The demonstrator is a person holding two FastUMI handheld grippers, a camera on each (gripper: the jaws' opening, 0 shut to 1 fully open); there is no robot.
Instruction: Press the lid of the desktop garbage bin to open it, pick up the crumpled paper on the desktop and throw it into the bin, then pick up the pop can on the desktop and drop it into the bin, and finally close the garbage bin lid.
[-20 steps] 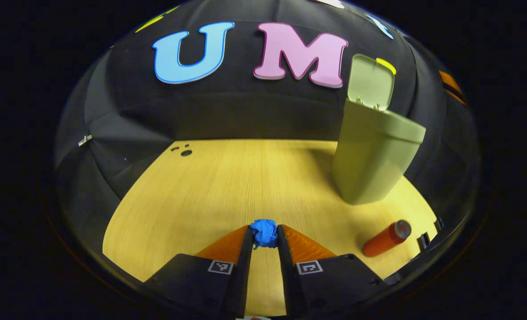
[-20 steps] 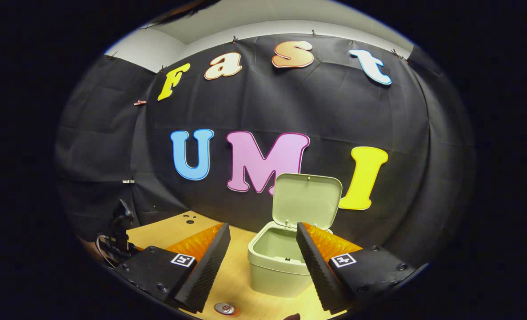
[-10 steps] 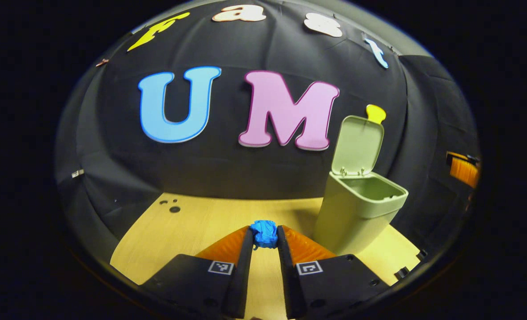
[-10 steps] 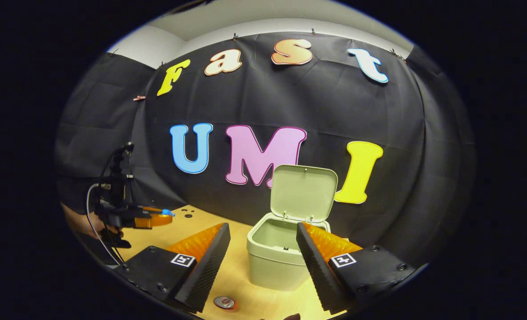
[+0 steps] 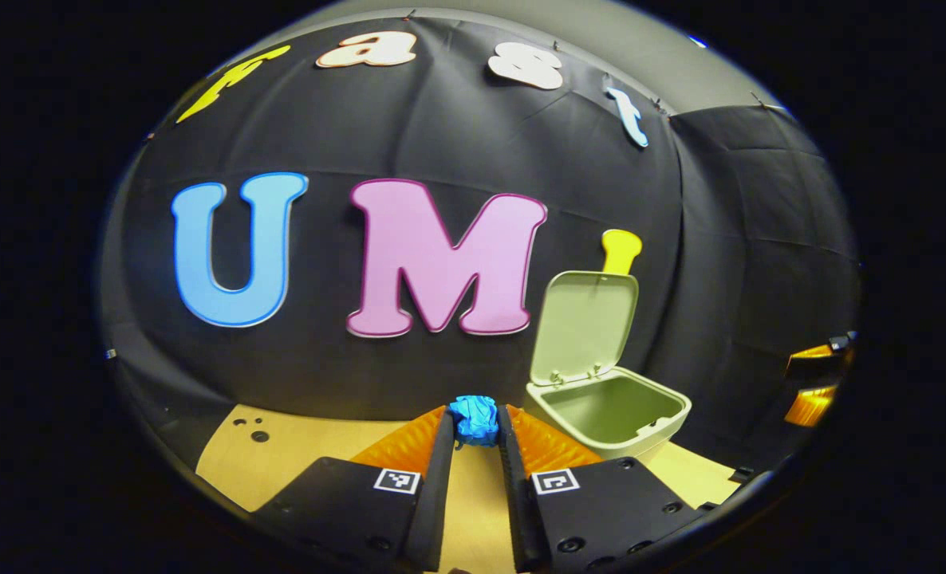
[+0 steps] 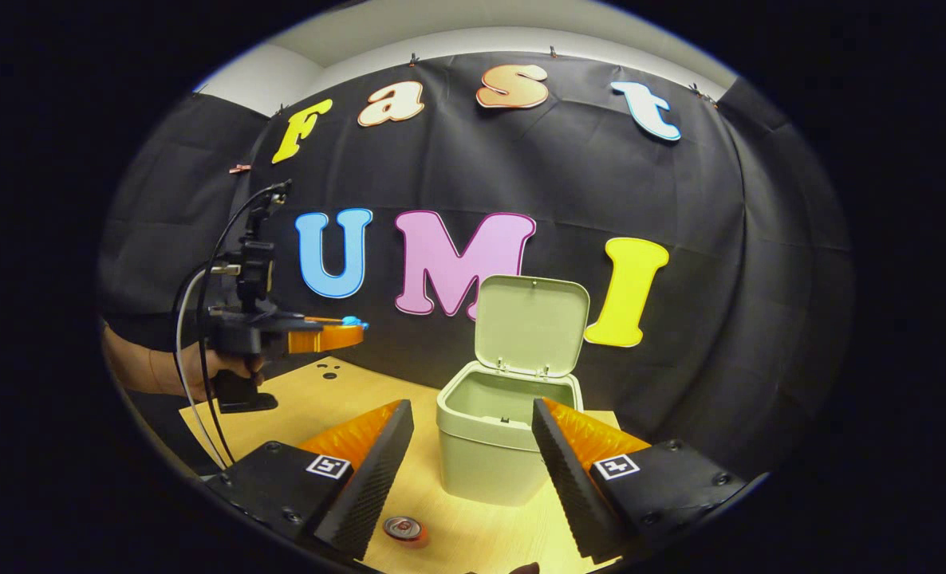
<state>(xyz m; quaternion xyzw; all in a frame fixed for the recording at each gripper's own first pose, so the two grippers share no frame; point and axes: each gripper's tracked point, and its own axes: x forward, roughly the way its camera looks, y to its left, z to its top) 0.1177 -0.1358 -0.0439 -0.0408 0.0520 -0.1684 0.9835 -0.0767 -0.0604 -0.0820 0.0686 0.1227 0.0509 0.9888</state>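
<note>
While left gripper point(image 5: 474, 434) pinches paper point(image 5: 474, 418), bin point(image 6: 498, 446) gapes, lid point(image 6: 530, 324) upright.

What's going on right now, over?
Left gripper shut on blue crumpled paper, held high. Right gripper open, empty. Bin lid up; pop can on desktop.

Table point(image 6: 345, 399): light wood-grain top, a few small dark holes near its far left corner. Standing on it: pale green garbage bin point(image 6: 489, 470), lid point(image 6: 530, 324) hinged upright at the back. Pop can point(image 6: 404, 529) on the table just in front of the bin.
</note>
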